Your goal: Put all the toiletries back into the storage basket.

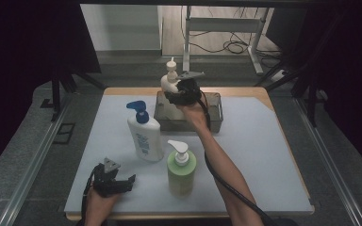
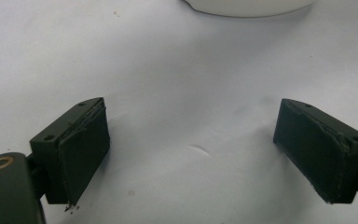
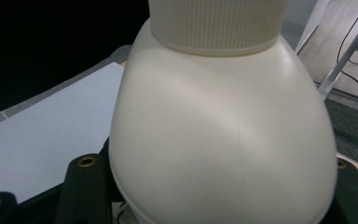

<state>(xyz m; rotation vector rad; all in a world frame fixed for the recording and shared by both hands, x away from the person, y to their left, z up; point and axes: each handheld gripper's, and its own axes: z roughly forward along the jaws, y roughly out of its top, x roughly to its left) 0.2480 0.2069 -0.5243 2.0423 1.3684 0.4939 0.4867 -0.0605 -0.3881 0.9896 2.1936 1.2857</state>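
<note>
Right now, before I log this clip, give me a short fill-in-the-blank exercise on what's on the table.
1. The right gripper holds a cream bottle above the grey ____.
2. The white bottle has a ____ pump.
3. The left gripper is ____, with nothing between its jaws.
4. The bottle nearest the person is ____.

Missing words: bin; blue; open; green

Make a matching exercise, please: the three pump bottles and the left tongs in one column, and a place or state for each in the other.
1. cream bottle
2. white bottle with blue pump
3. green bottle
4. left tongs

A. open, with nothing between them
B. stands nearest the person
C. held by the right tongs above the grey bin
D. stands on the mat, left of the bin

Pairs: 1-C, 2-D, 3-B, 4-A
</note>
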